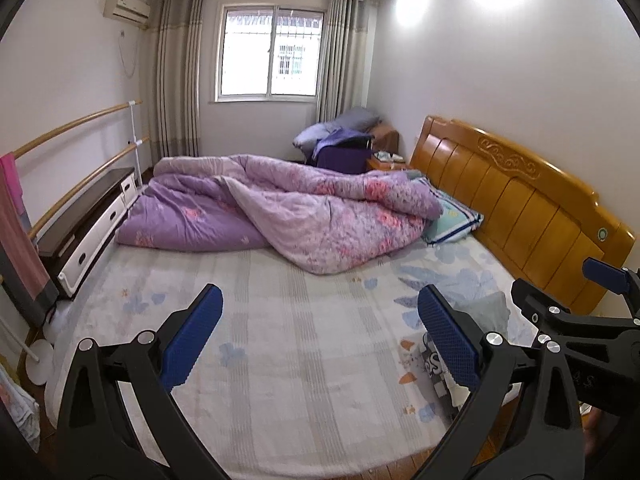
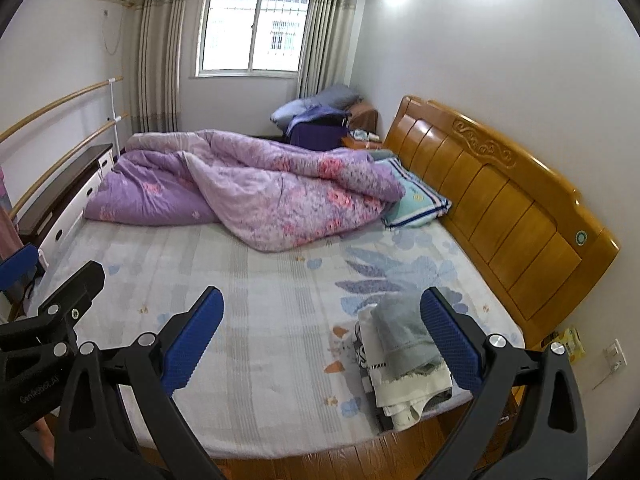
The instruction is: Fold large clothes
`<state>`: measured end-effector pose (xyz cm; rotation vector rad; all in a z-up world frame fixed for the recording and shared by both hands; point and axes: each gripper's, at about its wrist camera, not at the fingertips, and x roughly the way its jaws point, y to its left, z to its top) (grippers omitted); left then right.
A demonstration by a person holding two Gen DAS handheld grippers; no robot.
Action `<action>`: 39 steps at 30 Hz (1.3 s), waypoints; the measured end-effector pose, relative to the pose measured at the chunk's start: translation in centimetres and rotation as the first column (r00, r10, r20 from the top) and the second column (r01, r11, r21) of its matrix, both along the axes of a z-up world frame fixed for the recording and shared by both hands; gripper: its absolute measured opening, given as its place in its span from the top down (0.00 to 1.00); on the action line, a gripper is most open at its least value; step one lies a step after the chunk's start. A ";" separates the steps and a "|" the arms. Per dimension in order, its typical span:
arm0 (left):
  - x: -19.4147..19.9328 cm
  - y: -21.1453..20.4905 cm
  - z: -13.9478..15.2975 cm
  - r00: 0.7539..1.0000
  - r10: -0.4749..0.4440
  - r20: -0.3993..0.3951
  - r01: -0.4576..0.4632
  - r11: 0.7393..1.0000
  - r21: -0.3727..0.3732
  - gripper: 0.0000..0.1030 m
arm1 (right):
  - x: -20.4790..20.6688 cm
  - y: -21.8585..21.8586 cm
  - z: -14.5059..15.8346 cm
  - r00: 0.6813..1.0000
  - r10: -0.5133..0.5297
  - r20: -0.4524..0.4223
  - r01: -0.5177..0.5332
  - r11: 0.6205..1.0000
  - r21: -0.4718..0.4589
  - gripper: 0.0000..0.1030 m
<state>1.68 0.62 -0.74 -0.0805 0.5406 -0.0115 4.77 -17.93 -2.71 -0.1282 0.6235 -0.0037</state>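
A: Near the bed's front corner, by the headboard (image 2: 500, 200) end, sits the pile of clothes (image 2: 404, 360): a grey piece on top, white printed cloth under it, edges hanging a little over the mattress side.

B: Folded yet?

A: Roughly stacked, I'd say; nothing is spread out flat. Both claws hold nothing. The right claw (image 2: 332, 344) stands wide, its right finger in front of the pile. The left claw (image 1: 320, 340) is also wide, hovering over bare sheet (image 1: 280, 340), with the pile just past its right finger.

B: How will the clothes handle?

A: Soft and limp, probably light. They'll sag and drag rather than keep shape, and the top piece may slide off the one below. I'd pinch one layer at a hem or corner, one claw each side, then lift clear.

B: Room to work?

A: Plenty. The purple quilt (image 2: 256, 196) is bunched across the far half, with a pillow (image 2: 416, 200) beside it, well apart from the pile.
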 end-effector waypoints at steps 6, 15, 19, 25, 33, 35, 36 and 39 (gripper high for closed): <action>-0.2 0.9 0.5 1.000 0.017 0.005 -0.017 1.000 -0.007 0.05 | -0.4 0.1 0.1 0.999 0.016 0.029 -0.017 1.000 0.022 0.08; -0.3 0.9 0.5 1.000 0.027 0.004 -0.027 1.000 0.003 0.05 | -0.5 0.2 0.0 0.999 0.026 0.045 -0.027 1.000 0.016 0.08; -0.3 0.7 0.4 1.000 0.027 0.001 -0.027 1.000 -0.003 0.05 | -0.5 0.1 0.1 0.999 0.027 0.046 -0.028 0.999 0.020 0.08; -0.3 0.6 0.3 1.000 0.030 0.000 -0.030 1.000 -0.001 0.05 | -0.4 0.0 0.1 0.999 0.027 0.044 -0.028 0.999 0.021 0.08; -0.2 0.3 0.3 0.999 0.032 0.004 -0.032 0.999 0.008 0.05 | -0.5 0.0 0.2 0.999 0.029 0.044 -0.030 0.999 0.030 0.08; -0.2 0.3 0.2 0.999 0.033 0.003 -0.033 0.999 0.007 0.05 | -0.5 0.0 0.2 0.999 0.028 0.046 -0.030 0.999 0.031 0.08; -0.1 0.3 0.2 0.999 0.033 0.004 -0.033 0.999 0.009 0.05 | -0.3 0.0 0.2 0.999 0.028 0.043 -0.030 0.999 0.032 0.08; -0.2 0.2 0.2 0.999 0.032 0.007 -0.032 0.999 0.011 0.05 | -0.5 0.2 0.3 0.999 0.028 0.042 -0.029 0.999 0.035 0.08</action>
